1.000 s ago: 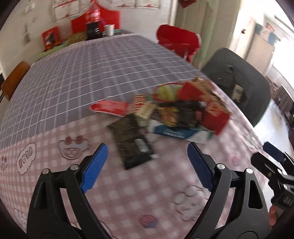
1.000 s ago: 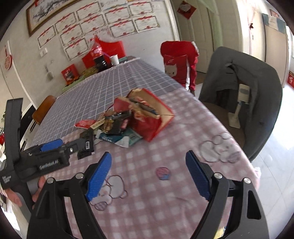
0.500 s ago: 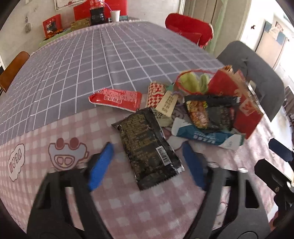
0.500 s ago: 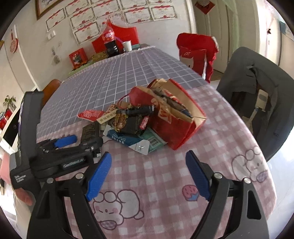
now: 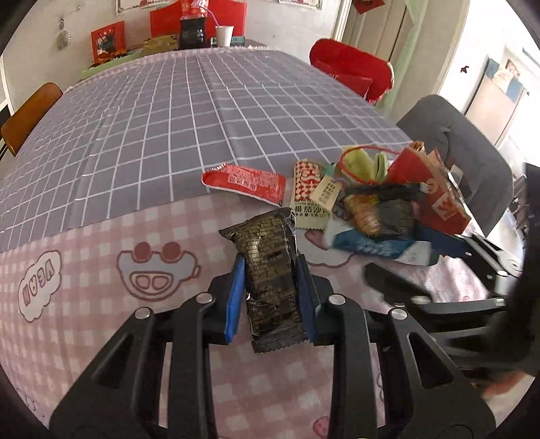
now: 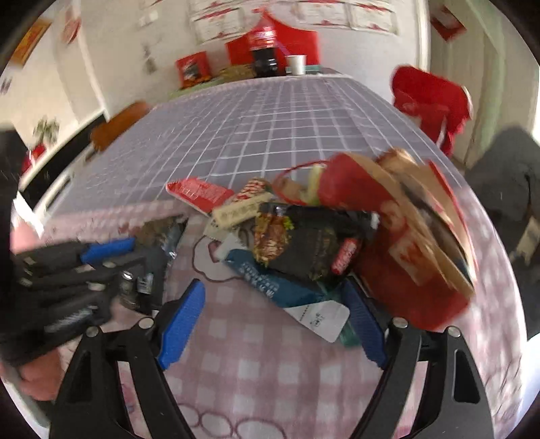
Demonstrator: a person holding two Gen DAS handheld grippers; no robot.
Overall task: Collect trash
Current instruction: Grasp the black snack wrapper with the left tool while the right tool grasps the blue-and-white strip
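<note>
My left gripper (image 5: 270, 297) is shut on a black snack wrapper (image 5: 270, 270) lying on the pink checked tablecloth. Beyond it lie a red wrapper (image 5: 244, 180), a red-and-white sachet (image 5: 307, 189), a blue-and-white packet (image 5: 374, 244) and a red paper bag (image 5: 435, 192) on its side with trash spilling out. My right gripper (image 6: 273, 320) is open, its blue pads either side of the blue-and-white packet (image 6: 290, 290), close to the red bag (image 6: 405, 243). The left gripper shows at the left of the right wrist view (image 6: 111, 250).
The long table (image 5: 202, 101) has a grey grid cloth beyond the pink one. A cola bottle (image 5: 190, 23), paper cup (image 5: 224, 35) and red boxes stand at the far end. A grey chair (image 5: 455, 152) and a red chair (image 5: 351, 67) stand at the right.
My left gripper moved forward and closed on the black wrapper. My right gripper moved in close to the trash pile, its pads now around the blue-and-white packet.
</note>
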